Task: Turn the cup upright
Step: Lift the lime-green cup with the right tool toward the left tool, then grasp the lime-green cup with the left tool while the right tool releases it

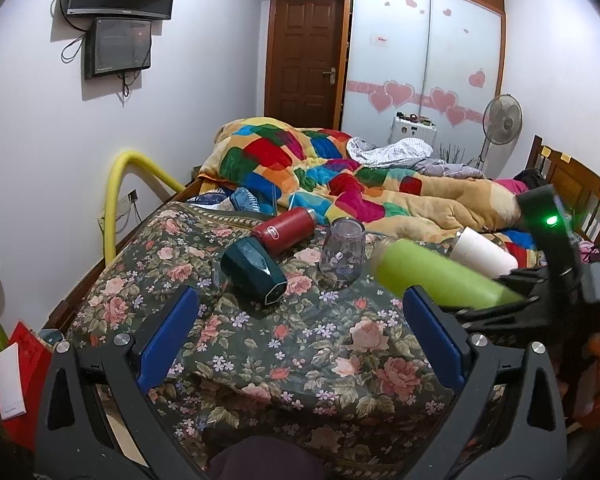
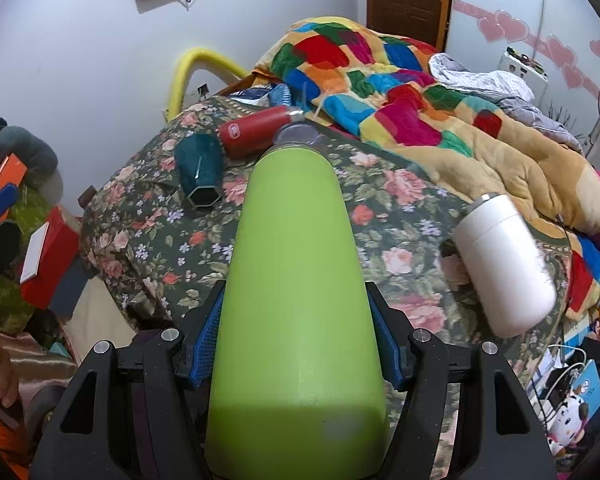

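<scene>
My right gripper point(image 2: 296, 340) is shut on a tall lime-green cup point(image 2: 296, 280), held lying along the fingers above the floral bedspread; its far end points at the glass. In the left wrist view the green cup point(image 1: 440, 276) hangs tilted at the right, held by the right gripper point(image 1: 512, 304). My left gripper point(image 1: 300, 336) is open and empty above the bedspread. A clear glass point(image 1: 343, 254) stands upside down. A dark teal cup point(image 1: 254, 270), a red bottle point(image 1: 284, 230) and a white cup point(image 1: 482, 252) lie on their sides.
A floral bedspread point(image 1: 300, 360) covers the bed; a colourful patchwork quilt point(image 1: 340, 176) is piled behind the cups. A yellow tube point(image 1: 116, 192) and wall are on the left, a red box point(image 1: 32, 356) lower left, and a wooden headboard point(image 1: 572, 184) on the right.
</scene>
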Available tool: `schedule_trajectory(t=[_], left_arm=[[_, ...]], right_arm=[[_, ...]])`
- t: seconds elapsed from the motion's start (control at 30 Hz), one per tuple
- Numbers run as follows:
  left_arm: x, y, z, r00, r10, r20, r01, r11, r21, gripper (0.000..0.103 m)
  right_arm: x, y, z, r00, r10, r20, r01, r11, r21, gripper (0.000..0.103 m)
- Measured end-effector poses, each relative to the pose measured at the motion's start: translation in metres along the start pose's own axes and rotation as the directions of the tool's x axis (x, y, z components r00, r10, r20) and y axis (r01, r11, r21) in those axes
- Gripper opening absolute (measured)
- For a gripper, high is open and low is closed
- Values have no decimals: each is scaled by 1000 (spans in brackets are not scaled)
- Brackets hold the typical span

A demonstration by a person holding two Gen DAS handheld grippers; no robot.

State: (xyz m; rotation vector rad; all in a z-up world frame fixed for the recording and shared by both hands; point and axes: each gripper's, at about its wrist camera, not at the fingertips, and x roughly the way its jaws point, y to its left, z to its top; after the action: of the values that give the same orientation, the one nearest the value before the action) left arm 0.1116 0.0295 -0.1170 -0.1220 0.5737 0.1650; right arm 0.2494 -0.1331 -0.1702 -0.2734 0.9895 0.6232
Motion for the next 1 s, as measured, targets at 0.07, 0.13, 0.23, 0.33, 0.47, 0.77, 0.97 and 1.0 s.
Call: schedule_trajectory(t=[0.07, 0.13, 0.23, 0.33, 0.47, 0.77, 0.97, 1.0], left_arm=[[1, 1, -2, 1000, 6, -10, -6, 1000, 4, 103], [4, 2, -5, 1000, 13, -22, -13, 1000, 6, 103], [9, 5, -8, 999, 19, -41, -19, 1000, 2, 103], [16, 7, -9, 998, 22, -57, -22, 1000, -5, 103], [24, 8, -10, 997, 18, -75, -19, 1000, -7, 103], [48, 6, -17, 991, -10, -134, 7, 1000, -18, 103], [60, 8, -22, 984, -29, -178, 23, 999, -36, 103], [62, 9, -23, 982, -35, -186, 27, 999, -44, 103]], right_arm=[[13, 6, -2, 1000, 15, -15, -15, 1000, 4, 62], [27, 11, -5, 999, 28, -32, -28, 1000, 9, 62], [45, 17, -9, 998, 26, -55, -27, 1000, -2, 62], [60, 23, -15, 997, 6, -73, -8, 999, -32, 62], [69, 25, -19, 997, -16, -79, 11, 998, -68, 62], [83, 19, -23, 993, 6, -122, -14, 998, -66, 62], [95, 19, -29, 985, -8, -175, -2, 998, -57, 62], [94, 19, -29, 985, -9, -175, -1, 998, -58, 62]])
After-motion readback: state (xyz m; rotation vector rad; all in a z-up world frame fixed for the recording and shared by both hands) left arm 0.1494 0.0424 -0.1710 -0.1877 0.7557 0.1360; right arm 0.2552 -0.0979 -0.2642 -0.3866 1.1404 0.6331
